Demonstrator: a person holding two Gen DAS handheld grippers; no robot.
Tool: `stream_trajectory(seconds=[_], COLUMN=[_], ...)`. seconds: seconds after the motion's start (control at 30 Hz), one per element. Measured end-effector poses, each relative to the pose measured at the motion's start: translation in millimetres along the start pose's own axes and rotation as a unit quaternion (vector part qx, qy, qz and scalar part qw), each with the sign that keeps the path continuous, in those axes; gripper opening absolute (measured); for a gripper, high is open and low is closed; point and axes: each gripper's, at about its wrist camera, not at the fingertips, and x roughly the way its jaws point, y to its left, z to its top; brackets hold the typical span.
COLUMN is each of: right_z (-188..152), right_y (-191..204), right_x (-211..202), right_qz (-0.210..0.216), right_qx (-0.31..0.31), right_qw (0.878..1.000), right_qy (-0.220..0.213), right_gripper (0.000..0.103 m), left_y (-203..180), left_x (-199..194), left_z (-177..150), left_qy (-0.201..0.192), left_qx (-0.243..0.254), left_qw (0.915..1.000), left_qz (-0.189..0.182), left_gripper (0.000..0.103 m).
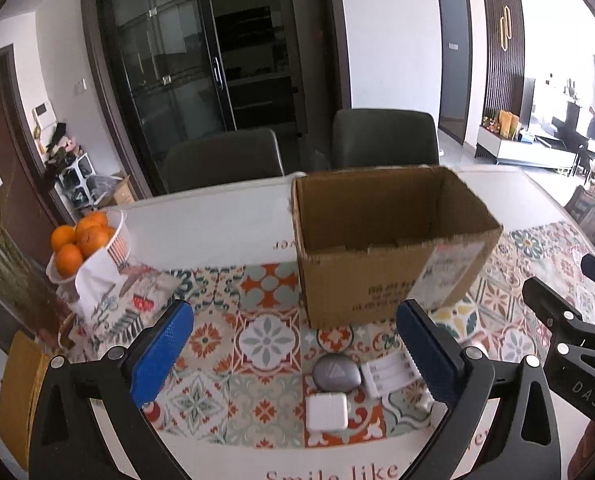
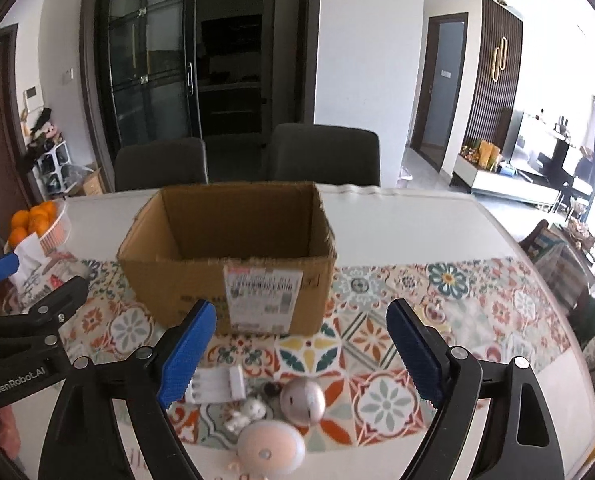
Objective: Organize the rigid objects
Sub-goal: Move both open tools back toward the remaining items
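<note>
One brown cardboard box [image 2: 227,264] stands open-topped on the bench [image 2: 417,224], far behind small things: a grey pebble-shaped case [image 1: 336,373], a white charger [image 1: 326,412], a round pink gadget [image 2: 271,450]. Left tongs [image 1: 293,354] and right tongs [image 2: 299,354] are spread, pinching nothing.

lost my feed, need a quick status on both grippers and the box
Left gripper open, empty. Right gripper open, empty. Cardboard box upright, open, looks empty. Small items, incl. white charger and grey pebble-shaped case, on table; nothing blocking.
</note>
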Motion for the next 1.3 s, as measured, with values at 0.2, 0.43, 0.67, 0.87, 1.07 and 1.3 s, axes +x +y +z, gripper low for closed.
stream_trajectory(seconds=[0.2, 0.43, 0.67, 0.87, 1.07, 1.3], right_z=[-29.4, -56.7, -78.6, -96.5, -112.3, -127.0], right_y=[2.8, 7.5, 12.3, 16.9, 18.8, 22.3], right_x=[-1.1, 1.0, 13.5, 32.6, 53.2, 75.7], right_qz=[0.013, 0.031, 0.046, 0.049, 0.045, 0.046], right_qx=[0.001, 0.005, 0.015, 0.017, 0.020, 0.021], right_qw=[1.000, 0.998, 0.996, 0.993, 0.989, 0.983], right_qy=[0.023, 0.048, 0.079, 0.111, 0.141, 0.174], right_gripper=[0.087, 0.087, 0.087, 0.087, 0.087, 0.087], left_y=[-2.6, -0.1, -0.5, 0.0, -1.2, -1.8], left_x=[0.2, 0.1, 11.1, 29.6, 49.9, 70.0], left_z=[-24.5, -51.1, -70.7, -85.0, -97.2, -107.3], left_qy=[0.017, 0.031, 0.049, 0.080, 0.118, 0.145], left_qx=[0.006, 0.000, 0.009, 0.013, 0.017, 0.019], left_qw=[0.9998, 0.9994, 0.9987, 0.9966, 0.9926, 0.9889], left_qz=[-0.005, -0.016, -0.013, -0.016, -0.024, -0.025], left_gripper=[0.103, 0.103, 0.103, 0.103, 0.103, 0.102])
